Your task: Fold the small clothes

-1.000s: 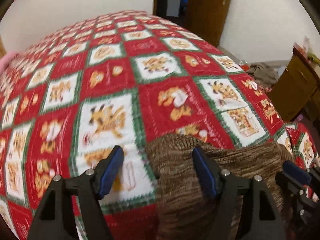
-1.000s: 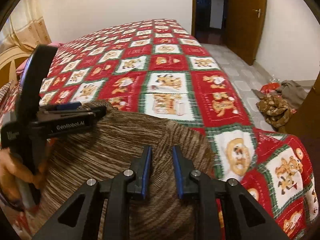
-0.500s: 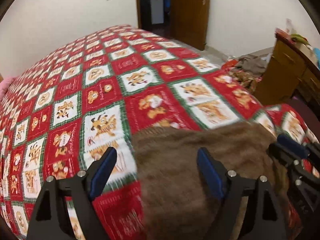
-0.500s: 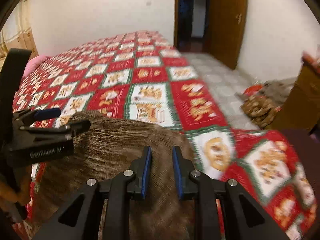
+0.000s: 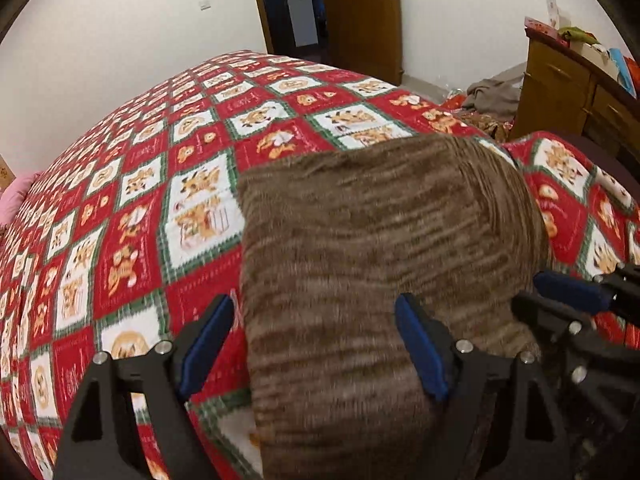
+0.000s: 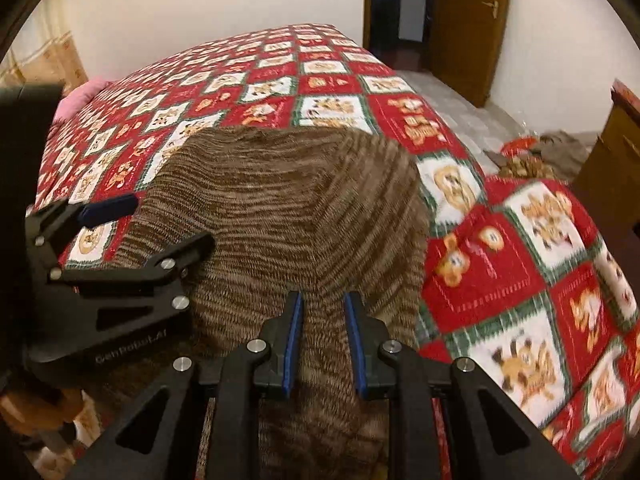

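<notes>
the brown knit garment [image 5: 384, 248] is lying on the red patchwork bedspread [image 5: 132, 208] near the bed's edge. the left gripper [image 5: 316, 344] is standing wide open over its left edge, gripping nothing. the right gripper [image 6: 323, 336] is pinching a raised fold of the garment between narrow jaws.

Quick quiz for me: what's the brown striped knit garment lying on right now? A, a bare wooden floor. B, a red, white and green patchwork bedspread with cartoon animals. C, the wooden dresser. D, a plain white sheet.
B: the brown knit garment is spread on the red, white and green patchwork bedspread, whose cartoon-animal squares surround it in both wrist views.
</notes>
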